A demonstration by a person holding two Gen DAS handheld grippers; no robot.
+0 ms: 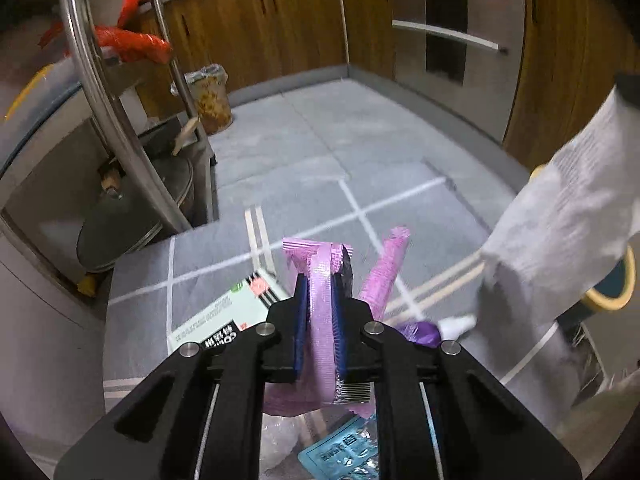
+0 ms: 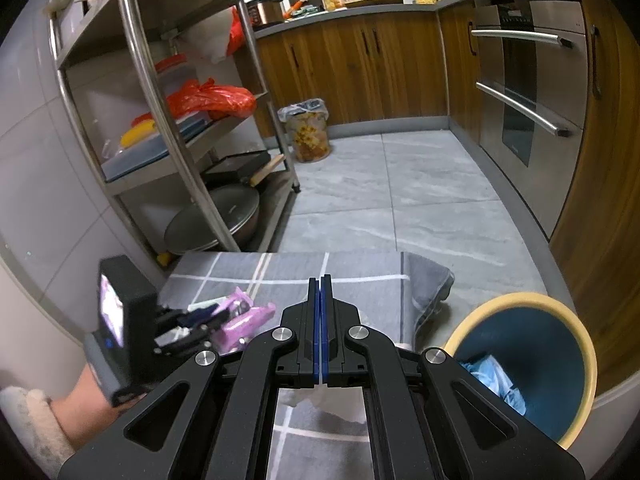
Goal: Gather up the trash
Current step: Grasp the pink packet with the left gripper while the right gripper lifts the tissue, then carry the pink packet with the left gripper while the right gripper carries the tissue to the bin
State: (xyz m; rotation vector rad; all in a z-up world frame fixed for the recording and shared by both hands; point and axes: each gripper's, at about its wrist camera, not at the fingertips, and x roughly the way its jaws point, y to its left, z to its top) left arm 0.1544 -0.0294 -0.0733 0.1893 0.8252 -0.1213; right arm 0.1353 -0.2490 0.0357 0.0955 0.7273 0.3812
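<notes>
Left gripper point(image 1: 322, 304) clamped on a pink wrapper point(image 1: 322, 320), jaws pinching it above the grey checked cloth point(image 1: 200, 264). Right gripper point(image 2: 321, 320) pressed fully closed with nothing between the jaws, raised level over the same cloth. Just right of it, a blue bin with yellow rim point(image 2: 560, 304) holding crumpled light-blue trash point(image 2: 496, 380).

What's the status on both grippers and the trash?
Left gripper jaws shut on pink wrapper, over the grey mat. Right gripper jaws shut, empty. Blue bin at right, nothing blocking it.
</notes>
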